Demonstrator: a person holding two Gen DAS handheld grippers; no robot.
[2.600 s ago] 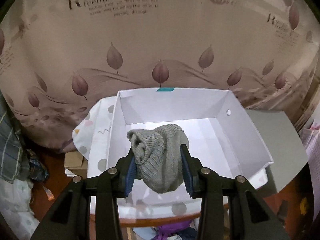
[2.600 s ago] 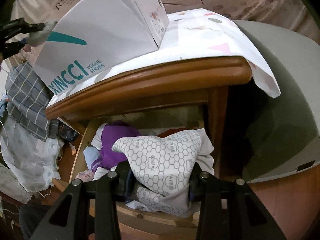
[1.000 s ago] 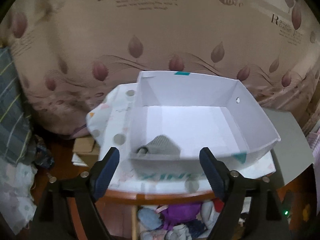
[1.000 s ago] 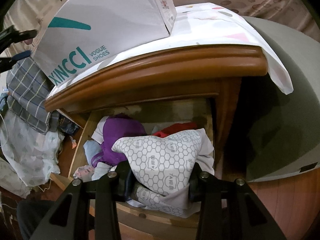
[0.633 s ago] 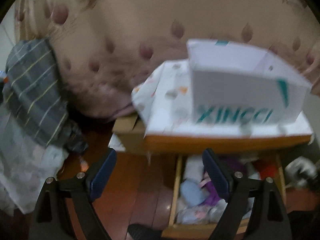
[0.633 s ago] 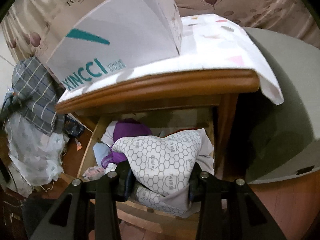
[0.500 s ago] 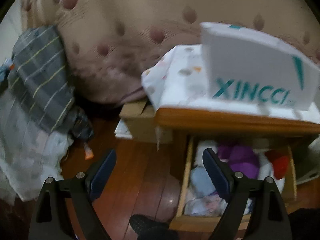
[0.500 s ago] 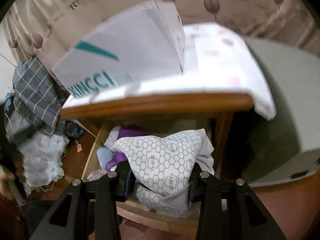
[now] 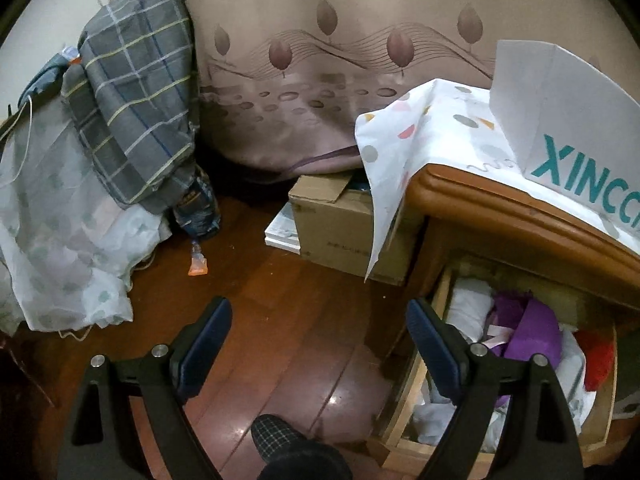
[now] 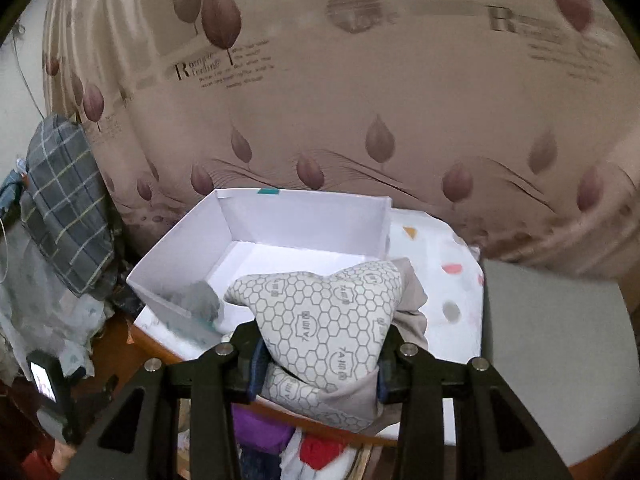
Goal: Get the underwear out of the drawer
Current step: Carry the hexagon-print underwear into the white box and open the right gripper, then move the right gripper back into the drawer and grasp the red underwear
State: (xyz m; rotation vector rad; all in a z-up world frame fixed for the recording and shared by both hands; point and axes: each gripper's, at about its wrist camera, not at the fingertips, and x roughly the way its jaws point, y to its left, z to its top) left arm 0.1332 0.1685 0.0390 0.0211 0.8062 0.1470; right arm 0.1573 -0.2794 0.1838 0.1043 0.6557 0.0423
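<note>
Between the right gripper's [image 10: 318,364] two pads, one honeycomb-print pair of underwear [image 10: 324,320] is clamped above the open drawer [image 9: 416,364], just before one white shoebox [image 10: 256,236] on the nightstand [image 9: 500,216]. Beyond hangs one leaf-print curtain [image 10: 320,100]. The left gripper [image 9: 318,346], its jaws having just spread wide, holds nothing over the floor beside the drawer.

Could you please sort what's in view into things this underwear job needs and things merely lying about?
Job: hexagon-print grey underwear clamped in right gripper; open left gripper; open wooden drawer; white cardboard shoebox.

Lying about: checked grey cloth; brown cardboard carton; leaf-print curtain.
</note>
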